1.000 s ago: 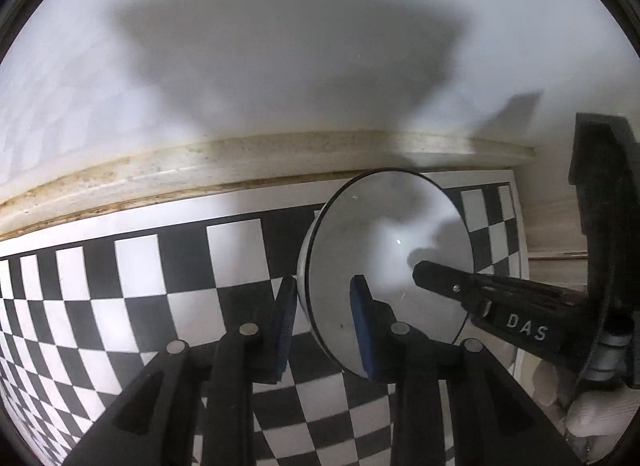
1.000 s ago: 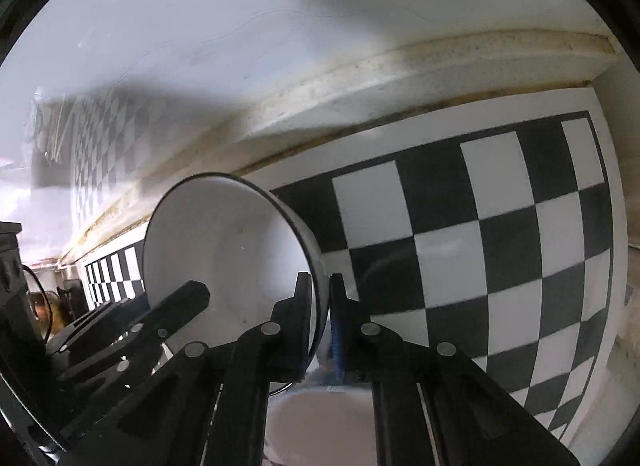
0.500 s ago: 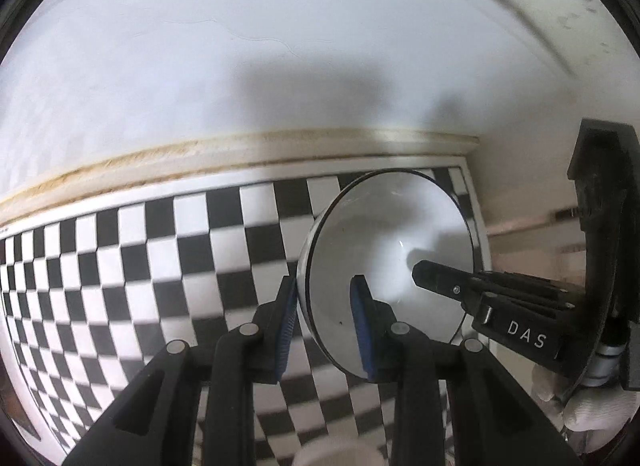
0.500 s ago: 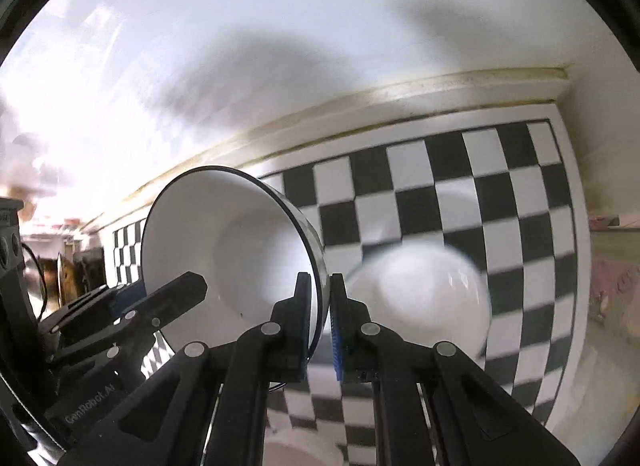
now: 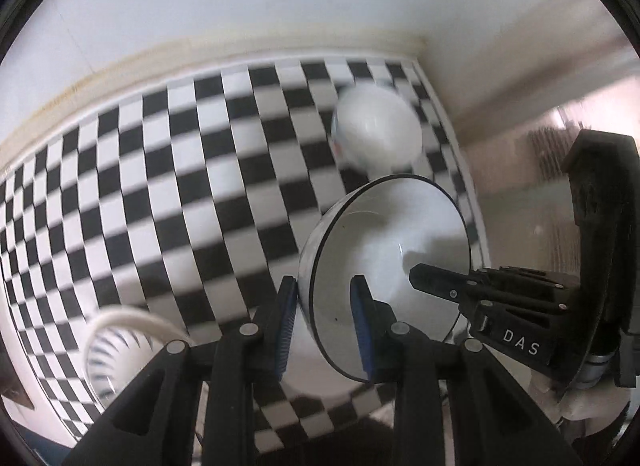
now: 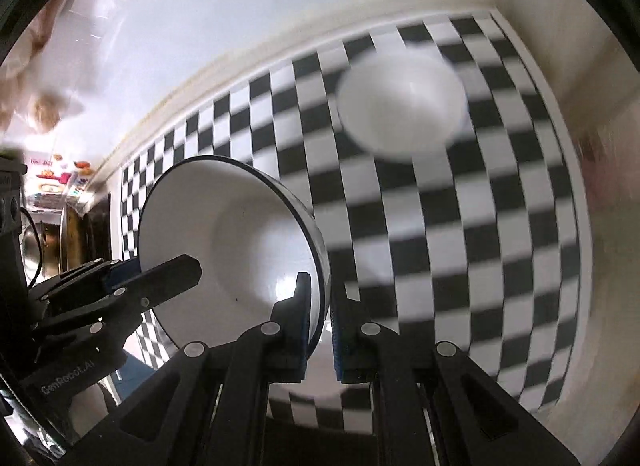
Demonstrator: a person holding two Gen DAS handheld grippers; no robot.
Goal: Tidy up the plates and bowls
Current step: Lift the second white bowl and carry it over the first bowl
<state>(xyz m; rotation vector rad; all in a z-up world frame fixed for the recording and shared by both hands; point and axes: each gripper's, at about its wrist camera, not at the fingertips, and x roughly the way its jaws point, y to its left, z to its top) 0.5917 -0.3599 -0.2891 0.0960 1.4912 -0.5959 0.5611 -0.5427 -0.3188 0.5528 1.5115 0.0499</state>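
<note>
Right claw [image 6: 320,322]: clamped on the rim of the bowl [image 6: 240,242], one pad inside, one outside; bowl tipped on edge, its opening facing the left claw.
Left claw [image 5: 324,318]: fingers straddle the opposite rim, inner pad on the inside wall, outer pad just beside the outer wall with a slight gap visible; whether it bears load, cannot tell.
Bowl, place: held up between both claws, above the checkered cloth [image 5: 160,185].
Below the claws: a white dish [image 6: 320,370] lies just under the fingertips, mostly hidden.
Left of the left claw: a ribbed white dish [image 5: 120,350] on the cloth, blurred.
Ahead, far: another white bowl [image 6: 400,105] near the cloth's far edge, well apart, blurred.
Handling: looks like glazed ceramic or enamel, so stiff, smooth, likely slippery and chip-prone; light enough for a rim pinch.
Hold: judged best on the rim wall, pads square across it; a tilted pinch could let it swing or slip.
</note>
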